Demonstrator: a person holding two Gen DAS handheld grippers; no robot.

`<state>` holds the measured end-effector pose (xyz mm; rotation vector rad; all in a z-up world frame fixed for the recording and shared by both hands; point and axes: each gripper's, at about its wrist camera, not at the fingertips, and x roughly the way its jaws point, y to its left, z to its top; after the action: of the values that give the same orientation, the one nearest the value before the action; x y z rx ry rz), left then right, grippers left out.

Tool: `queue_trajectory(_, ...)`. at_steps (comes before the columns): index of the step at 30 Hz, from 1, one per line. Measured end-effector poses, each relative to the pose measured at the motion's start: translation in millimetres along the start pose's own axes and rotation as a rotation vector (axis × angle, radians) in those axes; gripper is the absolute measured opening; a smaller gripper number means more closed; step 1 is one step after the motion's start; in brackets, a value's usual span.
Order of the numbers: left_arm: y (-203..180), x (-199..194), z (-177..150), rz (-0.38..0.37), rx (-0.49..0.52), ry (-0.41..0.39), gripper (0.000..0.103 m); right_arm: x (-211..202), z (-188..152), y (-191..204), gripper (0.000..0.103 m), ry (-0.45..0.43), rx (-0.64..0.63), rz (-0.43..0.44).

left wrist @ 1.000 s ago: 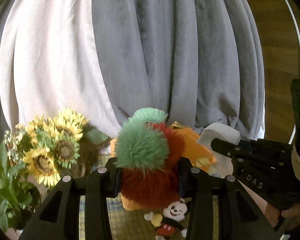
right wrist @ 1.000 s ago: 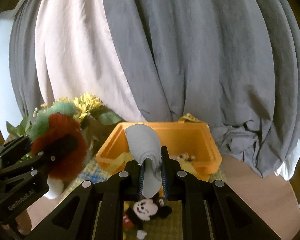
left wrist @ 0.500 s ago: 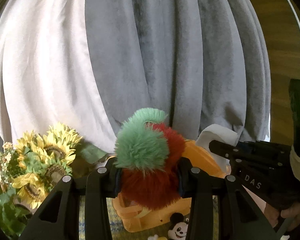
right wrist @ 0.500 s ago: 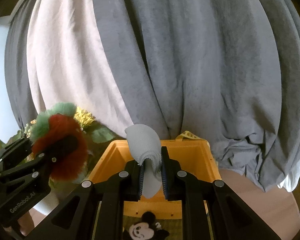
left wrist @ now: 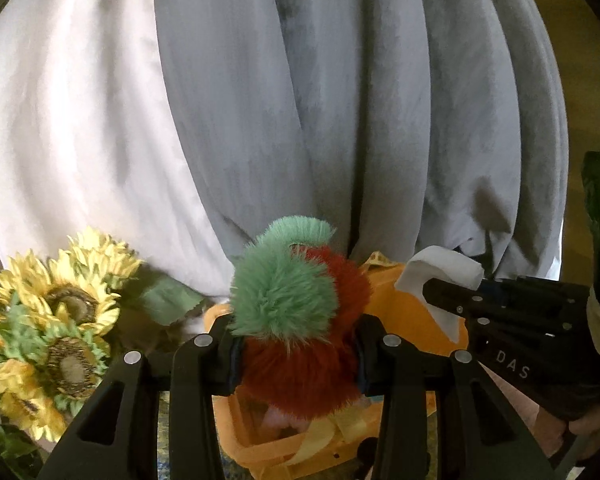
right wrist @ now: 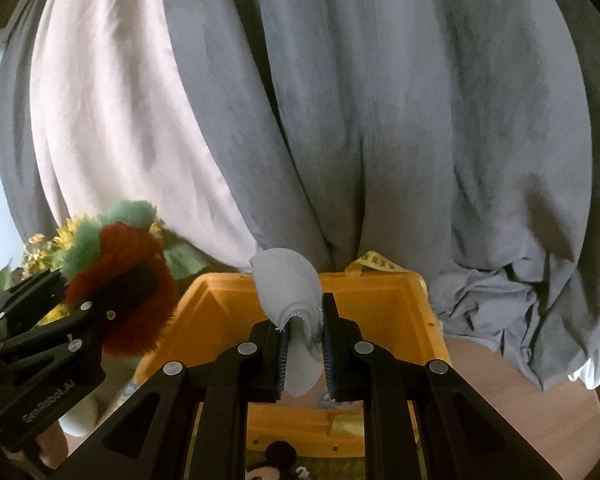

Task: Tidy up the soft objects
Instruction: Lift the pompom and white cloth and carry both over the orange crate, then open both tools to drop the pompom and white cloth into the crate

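Both loads hang over the orange bin [right wrist: 384,312] — the left gripper [left wrist: 298,354] squeezing a light, squashy furry toy [left wrist: 300,320] mid-body, the right gripper [right wrist: 304,344] pinched narrow on a limp grey cloth [right wrist: 288,288] by its fold.

Left gripper [left wrist: 296,356] points slightly downward, jaws clamped on a fluffy red-and-green toy [left wrist: 296,320]. Right gripper [right wrist: 302,354] sits level beside it, nearly closed, pinching a folded grey cloth [right wrist: 290,292]. A hand [left wrist: 588,434] grips the right handle.
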<state>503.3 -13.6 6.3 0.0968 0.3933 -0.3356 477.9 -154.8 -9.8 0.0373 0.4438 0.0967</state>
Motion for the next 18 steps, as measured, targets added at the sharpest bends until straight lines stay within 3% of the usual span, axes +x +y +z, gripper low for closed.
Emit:
queue_trajectory(13,0.8,72.3,-17.8,-0.033,-0.003,0.128,0.045,62.8,-16.3,-21.6,0.016,0.126,0.046,0.001)
queue_trajectory(16,-0.2,84.7,-20.8,-0.037,-0.003,0.16,0.052,75.3,-19.7,-27.3,0.016,0.157,0.066,0.007)
queue_trajectory(18,1.5,87.9,-22.5,-0.03,-0.006,0.166,0.062,82.1,-21.0,-31.0,0.026,0.177,0.077,0.003)
